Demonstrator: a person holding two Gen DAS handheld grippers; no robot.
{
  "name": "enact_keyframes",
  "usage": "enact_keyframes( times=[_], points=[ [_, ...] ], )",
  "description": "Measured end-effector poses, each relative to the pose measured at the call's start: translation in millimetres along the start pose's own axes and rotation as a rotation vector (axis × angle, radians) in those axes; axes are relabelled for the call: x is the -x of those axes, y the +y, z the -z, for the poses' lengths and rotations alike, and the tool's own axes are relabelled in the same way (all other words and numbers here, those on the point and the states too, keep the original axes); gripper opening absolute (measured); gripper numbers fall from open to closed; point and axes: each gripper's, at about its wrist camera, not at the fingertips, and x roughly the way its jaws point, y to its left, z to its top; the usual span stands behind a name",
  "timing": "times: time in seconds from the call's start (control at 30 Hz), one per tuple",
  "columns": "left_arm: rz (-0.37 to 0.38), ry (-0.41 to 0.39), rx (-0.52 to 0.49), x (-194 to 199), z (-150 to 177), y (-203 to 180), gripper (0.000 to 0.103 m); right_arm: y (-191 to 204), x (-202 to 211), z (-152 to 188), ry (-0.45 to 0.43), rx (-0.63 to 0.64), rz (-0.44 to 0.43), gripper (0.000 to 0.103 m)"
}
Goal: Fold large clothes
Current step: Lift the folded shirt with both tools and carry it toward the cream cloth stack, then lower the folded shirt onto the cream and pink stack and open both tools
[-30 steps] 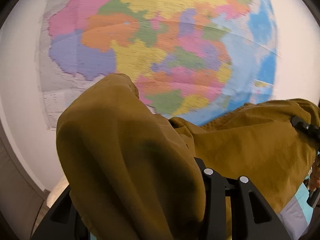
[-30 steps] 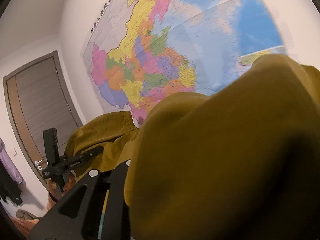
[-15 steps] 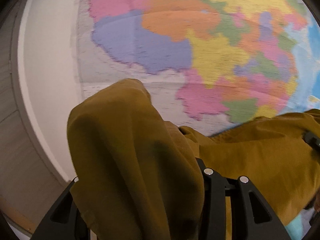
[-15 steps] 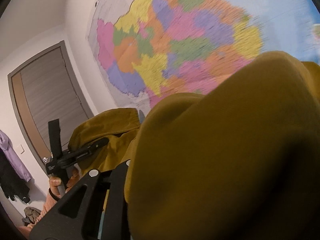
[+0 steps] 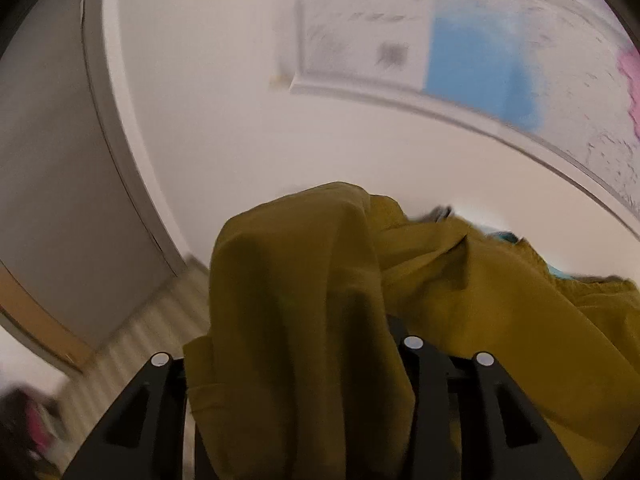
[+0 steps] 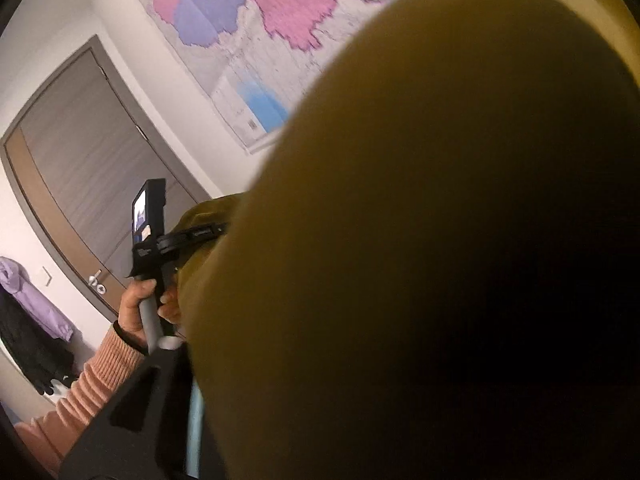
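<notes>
A mustard-yellow garment (image 5: 304,320) is held up in the air by both grippers. In the left wrist view it drapes over my left gripper (image 5: 320,360), hiding the fingertips, and stretches away to the right. In the right wrist view the same garment (image 6: 440,240) bulges over my right gripper (image 6: 224,360) and fills most of the frame. The left gripper (image 6: 200,234) shows there too, held by a hand in an orange sleeve, with cloth pinched in it.
A coloured wall map (image 6: 280,8) hangs on the white wall ahead. A grey door (image 6: 92,184) with a wooden frame stands to the left. Purple and dark clothes (image 6: 32,320) hang beside it. Striped floor (image 5: 152,332) shows low left.
Both grippers have tilted downward and swung left with the garment. The map has slid up and out of view; the door, wall and floor have come in.
</notes>
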Motion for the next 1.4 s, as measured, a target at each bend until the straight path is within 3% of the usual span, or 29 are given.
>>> enact_keyframes(
  times=[0.23, 0.37, 0.5, 0.67, 0.83, 0.9, 0.93, 1.0, 1.03, 1.17, 1.23, 1.3, 1.4],
  points=[
    [-0.064, -0.023, -0.057, 3.9, 5.7, -4.6, 0.044, -3.5, 47.8, 11.0, 0.024, 0.026, -0.002, 0.070],
    [-0.077, -0.029, -0.048, 9.5, 8.9, -1.0, 0.048, -23.2, 93.0, 19.1, 0.008, 0.012, 0.031, 0.071],
    [-0.093, -0.119, -0.064, 38.3, 18.2, -4.1, 0.048, -36.1, 125.4, 23.0, -0.020, 0.018, 0.103, 0.073],
    [-0.110, -0.220, -0.091, 73.9, 32.7, -8.6, 0.058, -62.5, 157.9, 13.3, -0.094, -0.039, 0.140, 0.074],
    [-0.111, -0.321, -0.125, 110.4, 45.1, -17.4, 0.076, -64.8, 140.2, -0.3, -0.098, -0.065, 0.109, 0.074],
    [-0.093, -0.340, -0.148, 121.3, 46.4, -24.3, 0.081, -61.3, 132.3, -2.0, -0.087, -0.048, 0.094, 0.070],
    [-0.084, -0.348, -0.154, 125.3, 46.5, -27.3, 0.081, -58.1, 126.8, -4.5, -0.078, -0.044, 0.080, 0.061],
    [-0.061, -0.355, -0.172, 131.7, 47.6, -33.5, 0.081, -57.3, 119.0, -2.6, -0.039, -0.035, 0.030, 0.031],
    [-0.052, -0.356, -0.174, 134.5, 48.4, -37.4, 0.083, -59.9, 112.8, -0.7, -0.019, -0.048, 0.013, 0.007],
    [0.014, -0.334, -0.180, 140.2, 56.4, -49.1, 0.085, -67.8, 84.7, 16.5, 0.156, -0.049, 0.059, 0.005],
    [0.043, -0.328, -0.185, 140.2, 61.6, -55.8, 0.086, -66.8, 85.0, 17.6, 0.178, -0.046, 0.085, 0.006],
    [0.068, -0.320, -0.203, 140.4, 66.5, -63.2, 0.086, -62.5, 95.2, 11.6, 0.161, -0.029, 0.117, 0.012],
    [0.091, -0.313, -0.215, 141.6, 73.4, -70.4, 0.086, -38.4, 129.2, -8.4, 0.038, 0.059, 0.180, 0.016]
  ],
)
